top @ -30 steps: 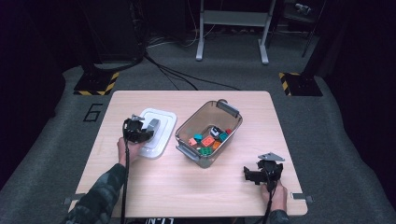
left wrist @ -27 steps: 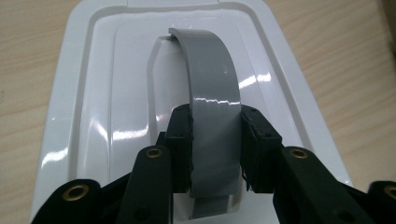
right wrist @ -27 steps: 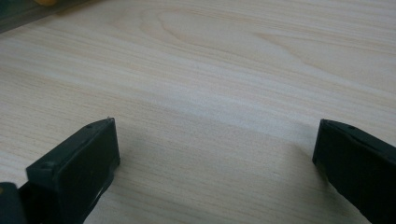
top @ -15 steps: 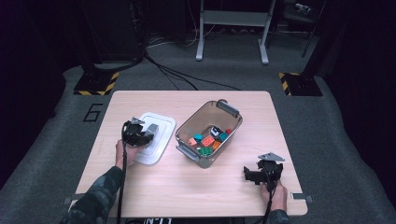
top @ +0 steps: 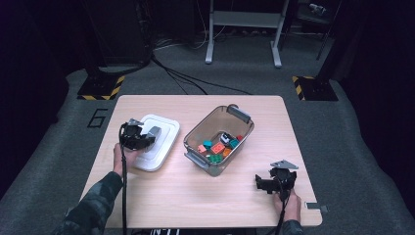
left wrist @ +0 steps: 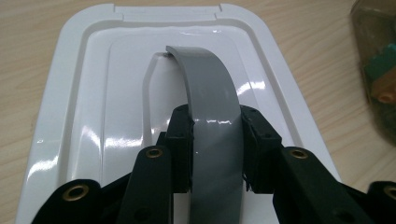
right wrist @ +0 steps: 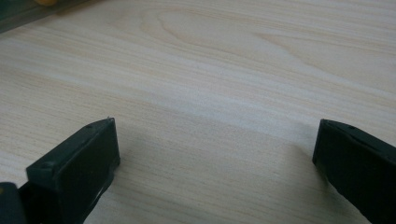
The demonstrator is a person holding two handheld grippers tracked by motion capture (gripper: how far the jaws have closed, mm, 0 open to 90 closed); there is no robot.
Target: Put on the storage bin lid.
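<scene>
Clear bin [top: 195, 139] of coloured blocks [top: 218, 148], white lid [top: 164, 128] beside it

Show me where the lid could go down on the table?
Bare wood lies between the bin and the right tool, along the table's near edge, and behind the white lid. Between lid and bin it's crowded.

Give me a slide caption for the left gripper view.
Left gripper clamped on the grey handle of a white lid on the wooden table.
</scene>
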